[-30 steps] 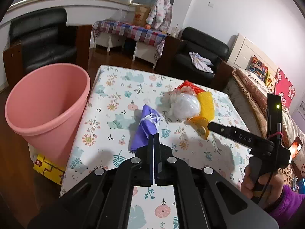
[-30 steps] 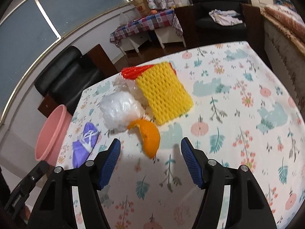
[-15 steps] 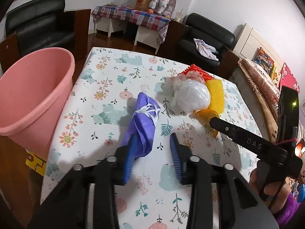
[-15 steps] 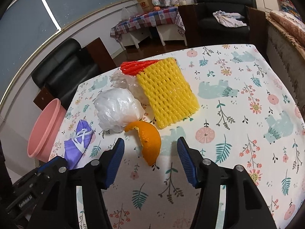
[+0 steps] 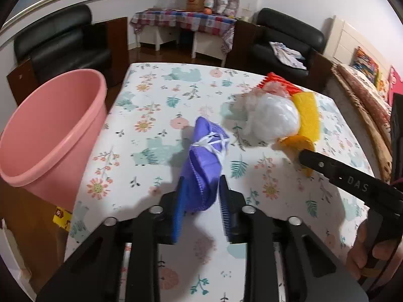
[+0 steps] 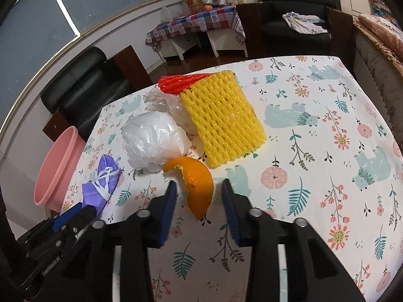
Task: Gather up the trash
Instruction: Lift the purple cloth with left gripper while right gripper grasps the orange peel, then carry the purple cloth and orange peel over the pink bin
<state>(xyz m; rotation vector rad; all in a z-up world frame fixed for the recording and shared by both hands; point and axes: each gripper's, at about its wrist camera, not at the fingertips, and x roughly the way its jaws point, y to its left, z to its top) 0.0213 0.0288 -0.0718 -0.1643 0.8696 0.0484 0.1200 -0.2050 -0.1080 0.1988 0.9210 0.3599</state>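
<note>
A purple face mask (image 5: 205, 161) lies on the floral tablecloth (image 5: 151, 115); its near end sits between the open jaws of my left gripper (image 5: 201, 193). It also shows in the right wrist view (image 6: 102, 185). An orange peel (image 6: 195, 186) lies between the open jaws of my right gripper (image 6: 197, 196). Behind it are a crumpled white plastic bag (image 6: 153, 141), a yellow foam net (image 6: 221, 118) and a red foam net (image 6: 181, 83). A pink bin (image 5: 47, 130) stands at the table's left edge.
Black armchairs (image 5: 63, 42) and a low table with a checked cloth (image 5: 183, 22) stand beyond the table. A sofa with a patterned cover (image 5: 365, 100) is at the right. The right gripper's body (image 5: 352, 183) crosses the left wrist view.
My left gripper has opened from shut and moved forward, so the mask's end now lies between its jaws. My right gripper has moved closer, bracketing the orange peel.
</note>
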